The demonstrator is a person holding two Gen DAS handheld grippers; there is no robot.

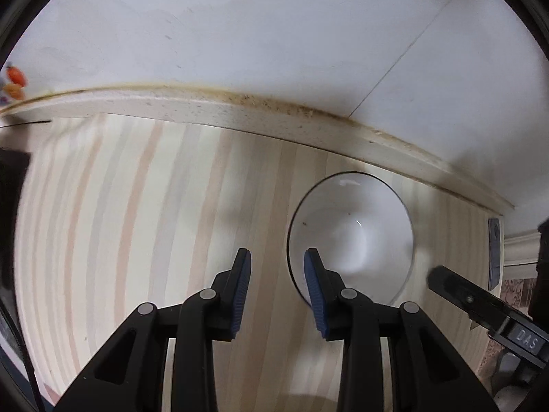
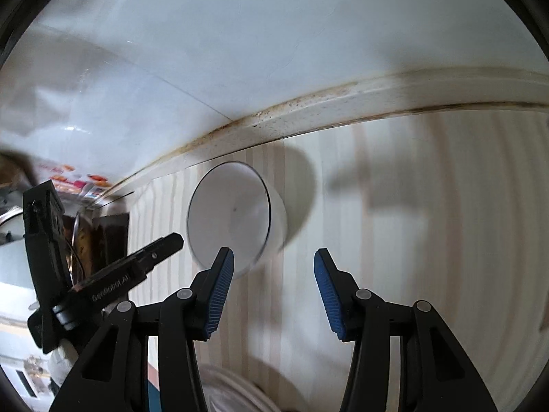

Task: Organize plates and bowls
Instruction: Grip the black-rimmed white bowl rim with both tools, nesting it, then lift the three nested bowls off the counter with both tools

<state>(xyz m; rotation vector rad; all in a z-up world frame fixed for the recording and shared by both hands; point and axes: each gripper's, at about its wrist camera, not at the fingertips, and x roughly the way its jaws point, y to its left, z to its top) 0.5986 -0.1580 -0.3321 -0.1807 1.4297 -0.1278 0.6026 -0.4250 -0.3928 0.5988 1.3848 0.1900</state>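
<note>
Bowl sits white and upright on your striped wooden table, near the wall (rim dark-edged); your left gripper hangs beside it, fingers spread and empty. Your right gripper gapes wide too, holding nothing.

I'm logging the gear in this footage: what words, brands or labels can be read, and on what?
"DAS" on the black right gripper, seen from the left wrist.
"GenRobot.AI" on the black left gripper, seen from the right wrist.
Colourful printed packaging at the wall: too blurred to read.
White ceramic bowl: no text.
</note>
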